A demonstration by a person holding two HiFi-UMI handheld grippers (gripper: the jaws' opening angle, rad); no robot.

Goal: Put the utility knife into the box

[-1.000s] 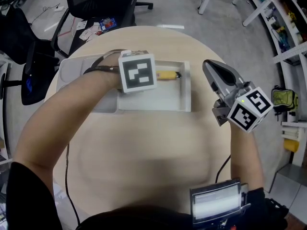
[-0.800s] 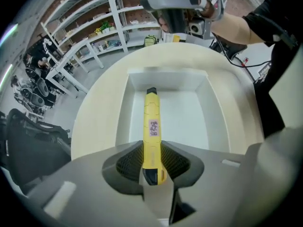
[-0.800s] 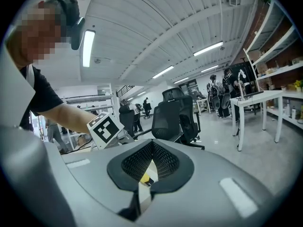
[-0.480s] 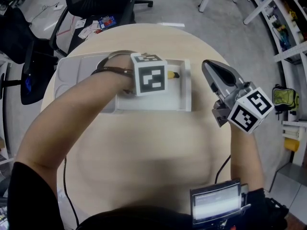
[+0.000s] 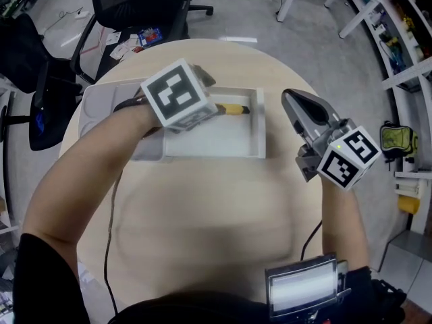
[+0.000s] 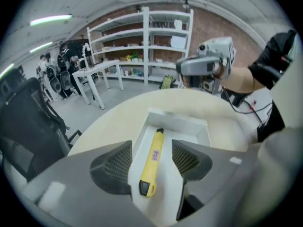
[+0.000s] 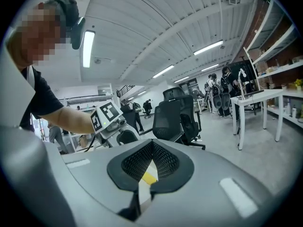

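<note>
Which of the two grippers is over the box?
The left gripper: its jaws are opening, with the knife lying loose between them in the box. The right gripper is off to the box's side, jaws together.

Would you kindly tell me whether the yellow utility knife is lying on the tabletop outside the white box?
No, the yellow utility knife lies on the floor of the white box, inside its walls.

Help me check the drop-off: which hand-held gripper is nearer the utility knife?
Left. The left hand-held gripper straddles the utility knife in the box, jaws opening, clear of it. The right hand-held gripper hangs shut, right of the box.
</note>
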